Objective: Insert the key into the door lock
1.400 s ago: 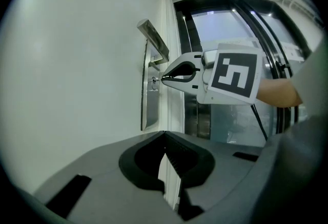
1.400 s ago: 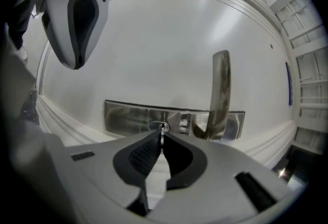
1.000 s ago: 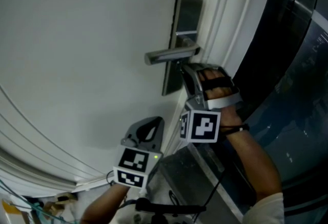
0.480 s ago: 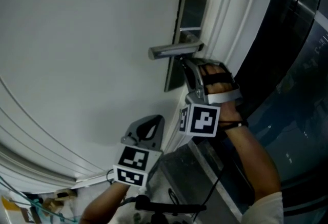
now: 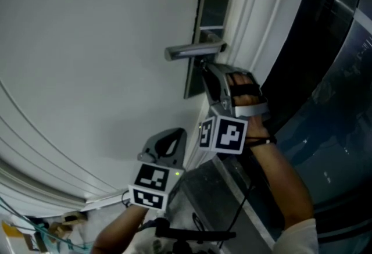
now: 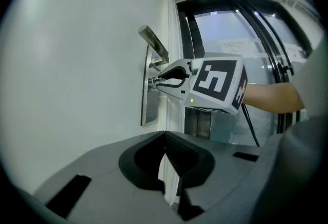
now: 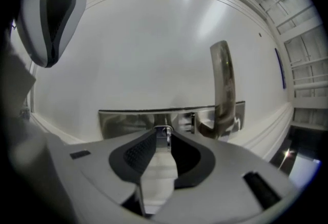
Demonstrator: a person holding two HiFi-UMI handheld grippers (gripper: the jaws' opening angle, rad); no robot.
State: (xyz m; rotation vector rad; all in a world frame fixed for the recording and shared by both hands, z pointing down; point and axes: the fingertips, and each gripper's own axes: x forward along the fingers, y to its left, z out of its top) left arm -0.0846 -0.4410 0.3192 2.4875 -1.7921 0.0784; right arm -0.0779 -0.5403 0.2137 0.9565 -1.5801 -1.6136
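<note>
Right gripper [image 5: 207, 70] is up at the lock plate [image 5: 193, 81], centre of the head view, just under the door handle [image 5: 192, 50]. My jaws there are closed down on the key [image 7: 164, 137], gripping its pale wrapped head, metal blade poking out past the tips. In the right gripper view the blade tip meets the plate at bottom centre of frame, left of the handle. Can't tell how deep it sits, or whether it's in the keyhole at all. Left gripper [image 6: 165, 140] hangs low, lower centre of the head view, off the door [image 5: 87, 43], jaws pressed together with nothing in them.

Progress, my read: key picked up, brought to the lock and lined up. Left to do: push it fully home.
</note>
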